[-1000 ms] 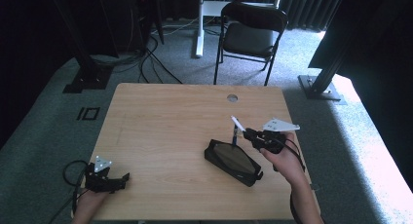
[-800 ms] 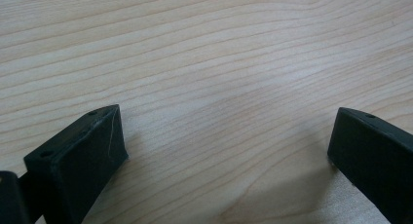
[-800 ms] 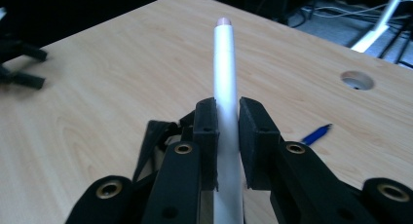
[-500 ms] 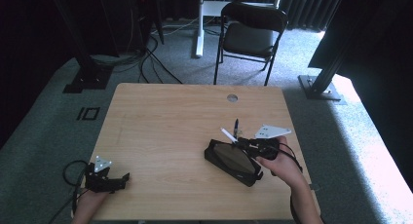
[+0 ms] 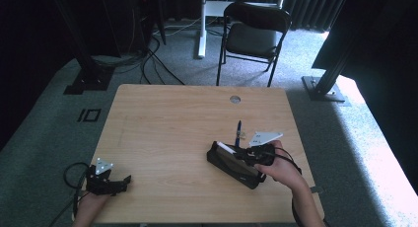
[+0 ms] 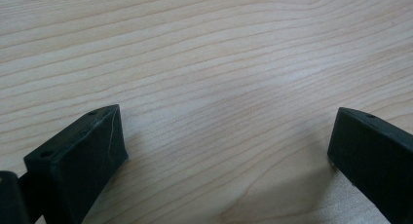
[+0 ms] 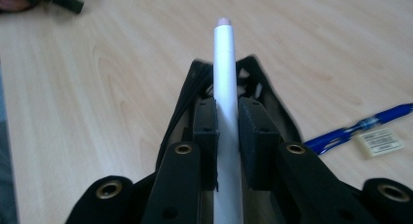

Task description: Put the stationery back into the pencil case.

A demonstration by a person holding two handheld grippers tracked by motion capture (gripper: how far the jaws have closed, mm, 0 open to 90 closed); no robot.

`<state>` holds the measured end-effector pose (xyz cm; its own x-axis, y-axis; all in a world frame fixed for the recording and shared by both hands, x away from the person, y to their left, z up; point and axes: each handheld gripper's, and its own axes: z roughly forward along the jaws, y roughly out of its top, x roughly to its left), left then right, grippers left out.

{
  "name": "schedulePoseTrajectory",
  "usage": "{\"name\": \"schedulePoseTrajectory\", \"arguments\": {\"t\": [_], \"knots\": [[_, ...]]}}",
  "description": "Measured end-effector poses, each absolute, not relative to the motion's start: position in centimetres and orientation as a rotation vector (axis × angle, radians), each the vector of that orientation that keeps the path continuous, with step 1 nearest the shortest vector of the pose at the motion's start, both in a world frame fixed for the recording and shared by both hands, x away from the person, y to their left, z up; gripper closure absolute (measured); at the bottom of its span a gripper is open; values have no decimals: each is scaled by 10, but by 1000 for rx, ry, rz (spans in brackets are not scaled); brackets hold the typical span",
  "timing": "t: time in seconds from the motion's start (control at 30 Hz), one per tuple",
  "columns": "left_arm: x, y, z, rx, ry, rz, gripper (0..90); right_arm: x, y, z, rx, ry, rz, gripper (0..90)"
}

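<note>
My right gripper (image 5: 235, 152) (image 7: 227, 118) is shut on a white pen (image 7: 224, 83) (image 5: 226, 148), which sticks out forward between the jaws. It hovers low over an open black pencil case (image 5: 234, 165) (image 7: 265, 95) at the table's right front. A blue pen (image 5: 238, 132) (image 7: 358, 127) and a small white eraser (image 7: 379, 142) lie just beyond the case. My left gripper (image 5: 123, 182) (image 6: 226, 151) rests on the wooden table (image 5: 172, 133) at the front left corner, jaws wide apart with bare wood between them.
A round cable hole (image 5: 235, 99) sits near the table's far edge. A black folding chair (image 5: 254, 37) stands behind the table, with cables (image 5: 148, 59) on the grey carpet to the left.
My right gripper has sunk and drifted toward the near left with the white pen, coming down over the pencil case. The left gripper has stayed put.
</note>
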<state>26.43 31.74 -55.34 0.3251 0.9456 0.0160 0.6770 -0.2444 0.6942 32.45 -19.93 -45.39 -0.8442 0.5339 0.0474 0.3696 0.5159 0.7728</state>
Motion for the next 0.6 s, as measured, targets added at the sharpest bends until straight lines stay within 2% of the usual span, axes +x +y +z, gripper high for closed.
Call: {"name": "schedulePoseTrajectory", "arguments": {"t": [0.6], "knots": [[264,317,-553,2008,1423,593,5,336,-189,-474,794,2678,1061,787]]}}
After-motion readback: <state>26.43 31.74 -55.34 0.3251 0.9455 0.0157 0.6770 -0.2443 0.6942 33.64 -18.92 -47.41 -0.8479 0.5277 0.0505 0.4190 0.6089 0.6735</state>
